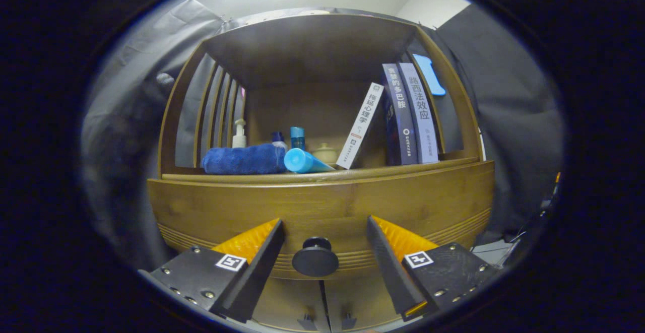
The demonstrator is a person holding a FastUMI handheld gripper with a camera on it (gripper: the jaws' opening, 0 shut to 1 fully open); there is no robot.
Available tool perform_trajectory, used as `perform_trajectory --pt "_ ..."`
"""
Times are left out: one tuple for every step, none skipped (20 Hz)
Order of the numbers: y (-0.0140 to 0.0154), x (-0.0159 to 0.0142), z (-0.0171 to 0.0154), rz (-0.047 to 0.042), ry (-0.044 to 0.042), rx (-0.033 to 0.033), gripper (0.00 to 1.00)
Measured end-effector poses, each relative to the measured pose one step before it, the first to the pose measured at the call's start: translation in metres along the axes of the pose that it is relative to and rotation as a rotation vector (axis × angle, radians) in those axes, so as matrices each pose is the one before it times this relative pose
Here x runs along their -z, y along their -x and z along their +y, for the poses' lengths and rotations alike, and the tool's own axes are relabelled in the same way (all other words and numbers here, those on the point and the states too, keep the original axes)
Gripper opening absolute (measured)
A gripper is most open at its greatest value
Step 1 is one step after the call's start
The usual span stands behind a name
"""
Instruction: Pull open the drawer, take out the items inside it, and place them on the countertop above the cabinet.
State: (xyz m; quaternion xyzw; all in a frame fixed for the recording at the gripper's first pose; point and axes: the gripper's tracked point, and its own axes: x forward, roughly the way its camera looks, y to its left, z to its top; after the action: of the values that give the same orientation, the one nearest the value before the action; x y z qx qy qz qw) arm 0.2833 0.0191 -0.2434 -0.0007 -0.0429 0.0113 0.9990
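Wooden cabinet [322, 207], drawer closed. Black knob [315, 260] sits between the fingers [325, 232], spread, not touching it. Above knob, worktop [403, 171]: blue towel [244, 159], 3 books [405, 114].

Drawer front faced; countertop being occupied by stored items.

The drawer knob [315, 258] is being flanked by the spread fingers of the gripper [325, 229], untouched. On the countertop [393, 173] above, a rolled towel [244, 159] is being kept left, a lying tube [305, 161] beside it, bottles [297, 138] behind, books [408, 114] right.
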Motion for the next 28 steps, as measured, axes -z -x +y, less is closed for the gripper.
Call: perform_trajectory --pt "-0.00235 -0.00167 0.00025 -0.01574 -0.00901 0.00026 0.98" --pt "-0.0009 0.00169 -0.00043 0.00068 -0.00586 0.00144 0.98" --pt "-0.00084 0.00034 -0.00031 -0.00743 -0.01005 0.00159 0.98" --pt "-0.00027 0.00004 0.00058 0.00207 -0.00292 0.00087 0.98" --pt "-0.00007 0.00029 0.00033 0.00167 -0.00118 0.00075 0.98" --pt "-0.00001 -0.00028 -0.00041 0.00539 -0.00056 0.00011 0.98" --pt "-0.00057 -0.00007 -0.00009 0.00988 -0.00477 0.00132 0.98" --pt "-0.00007 0.00056 0.00012 0.00826 -0.00392 0.00075 0.98" --pt "0.00014 -0.00063 0.00054 0.00476 0.0025 -0.00042 0.98" --pt "0.00081 0.00002 0.00051 0.00585 0.0047 -0.00114 0.98" --pt "0.00053 0.00018 0.00092 0.01171 0.01259 -0.00879 0.98" --pt "0.00233 0.00041 0.00478 0.0158 0.00823 -0.02337 0.99" --pt "0.00385 -0.00202 0.00569 0.01377 0.0044 -0.02259 0.99" --pt "0.00971 -0.00663 0.00433 -0.0013 0.00712 -0.01346 0.99" --pt "0.00972 -0.00966 0.00267 -0.00066 0.00765 -0.00038 0.99" --pt "0.01322 -0.00925 0.00241 -0.00082 0.00855 0.00123 0.99" --pt "0.0148 -0.01082 0.00344 -0.00471 0.01234 -0.00216 0.99" --pt "0.01454 -0.01241 0.0019 -0.00613 0.02416 0.00243 0.99" --pt "0.01607 -0.01414 0.00068 -0.00517 0.03067 0.00573 0.99" --pt "0.01586 -0.01465 0.00034 -0.00884 0.03575 0.00134 0.99" --pt "0.01523 -0.01956 -0.00013 -0.02734 0.03436 0.00053 0.99" --pt "0.01381 -0.01734 -0.00079 -0.02367 0.02568 0.00627 0.99" --pt "0.01491 -0.0138 0.00011 -0.01003 0.02088 0.00176 0.99" --pt "0.01302 -0.01073 0.0005 -0.00261 0.02479 0.0008 0.98" --pt "0.01159 -0.00994 -0.00227 0.00616 0.02879 0.00904 0.98" --pt "0.01021 -0.00821 -0.00222 0.00885 0.02113 0.00336 0.99" --pt "0.009 -0.00993 0.00237 0.00281 0.00921 -0.01517 0.99" --pt "0.00919 -0.00963 0.00332 0.00506 -0.00509 -0.01408 0.98"
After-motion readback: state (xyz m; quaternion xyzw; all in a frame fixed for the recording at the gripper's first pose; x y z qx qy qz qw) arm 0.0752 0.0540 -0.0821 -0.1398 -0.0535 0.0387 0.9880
